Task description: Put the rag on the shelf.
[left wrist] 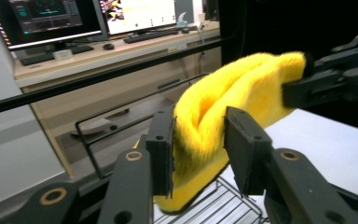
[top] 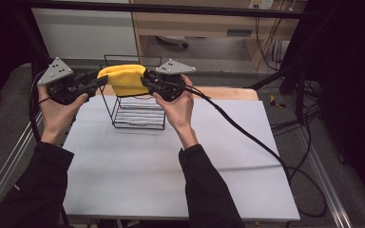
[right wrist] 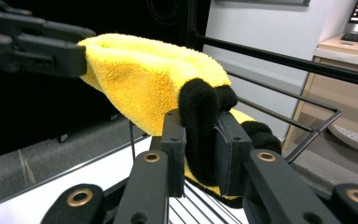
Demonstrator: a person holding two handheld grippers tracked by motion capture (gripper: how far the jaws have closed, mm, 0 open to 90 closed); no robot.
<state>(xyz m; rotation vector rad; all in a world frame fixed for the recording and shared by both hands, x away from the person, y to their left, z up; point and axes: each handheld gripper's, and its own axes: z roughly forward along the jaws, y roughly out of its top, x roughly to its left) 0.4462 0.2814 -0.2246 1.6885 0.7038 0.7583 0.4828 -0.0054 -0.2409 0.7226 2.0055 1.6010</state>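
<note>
A fluffy yellow cloth (top: 123, 78) with a black edge hangs over the top of a black wire rack (top: 138, 116), stretched between both grippers. My left gripper (top: 102, 80) is at the cloth's left end. In the left gripper view a puffy, unsqueezed fold of the cloth (left wrist: 242, 88) sits between its jaws (left wrist: 198, 149), which stand a little apart. My right gripper (top: 145, 80) is at the right end. In the right gripper view its jaws (right wrist: 200, 140) pinch the black hem of the cloth (right wrist: 154, 79) tightly.
The rack stands at the back middle of a white table (top: 171, 166). Its wire rim (right wrist: 307, 116) runs just under the cloth. A thick black cable (top: 247, 133) trails from the right gripper across the table to the right. Desks and monitors (left wrist: 51, 18) stand beyond.
</note>
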